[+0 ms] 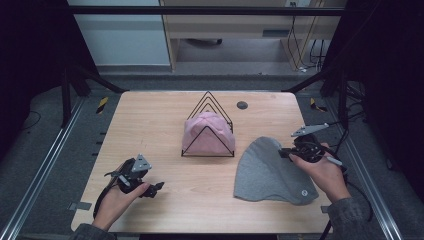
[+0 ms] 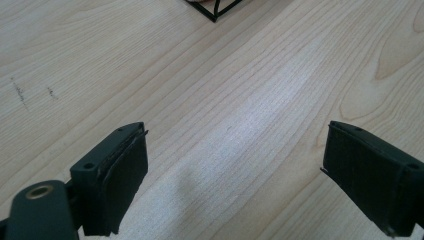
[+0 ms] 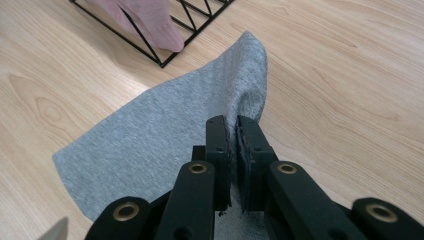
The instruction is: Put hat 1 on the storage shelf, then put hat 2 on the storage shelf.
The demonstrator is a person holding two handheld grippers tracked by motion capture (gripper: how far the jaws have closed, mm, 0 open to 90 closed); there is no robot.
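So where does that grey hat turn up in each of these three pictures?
High view: the grey hat lies right of centre, its edge pinched by the right tongs.
Left gripper view: not in it.
Right gripper view: it spreads across the middle, clamped between the jaws.
Shared landmark: the black wire rack.

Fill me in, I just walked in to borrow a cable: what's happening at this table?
A person is working with a handheld gripper in each hand. The right gripper is shut on the edge of a grey beanie, pinching a fold of it up off the wooden table. The left gripper hangs open over bare wood, holding nothing. A pink hat already sits in the black wire rack behind.
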